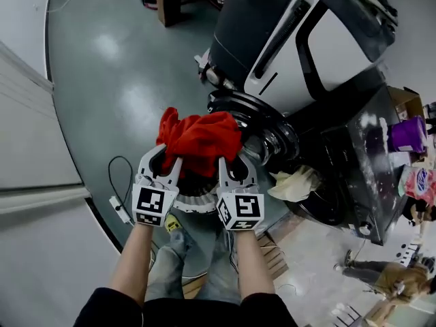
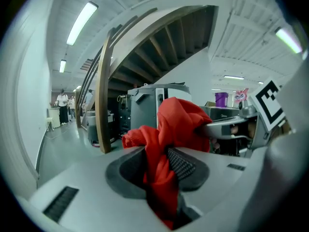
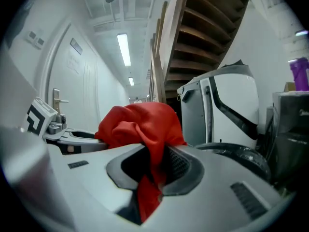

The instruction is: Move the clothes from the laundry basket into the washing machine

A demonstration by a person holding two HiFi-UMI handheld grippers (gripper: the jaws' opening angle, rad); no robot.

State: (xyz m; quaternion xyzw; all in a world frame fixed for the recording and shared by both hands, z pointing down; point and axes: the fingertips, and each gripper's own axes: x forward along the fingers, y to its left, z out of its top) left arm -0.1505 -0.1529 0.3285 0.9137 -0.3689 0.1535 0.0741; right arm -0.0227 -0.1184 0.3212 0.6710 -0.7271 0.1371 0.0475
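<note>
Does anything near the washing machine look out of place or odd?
One thing: a crumpled pale cloth lies outside the washing machine, beside its round black rim, not inside. Nothing looks spilled or damaged.

The floor [image 1: 116,80] is glossy grey-green, with lamp glare on it. The washer [image 1: 300,39] stands on it at the right, tilted in this view. A black cable [image 1: 113,172] loops to a white plug block [image 1: 121,211] by the wall. Near the person's legs sit a white basket [image 1: 197,201] and flat cardboard [image 1: 276,254].
</note>
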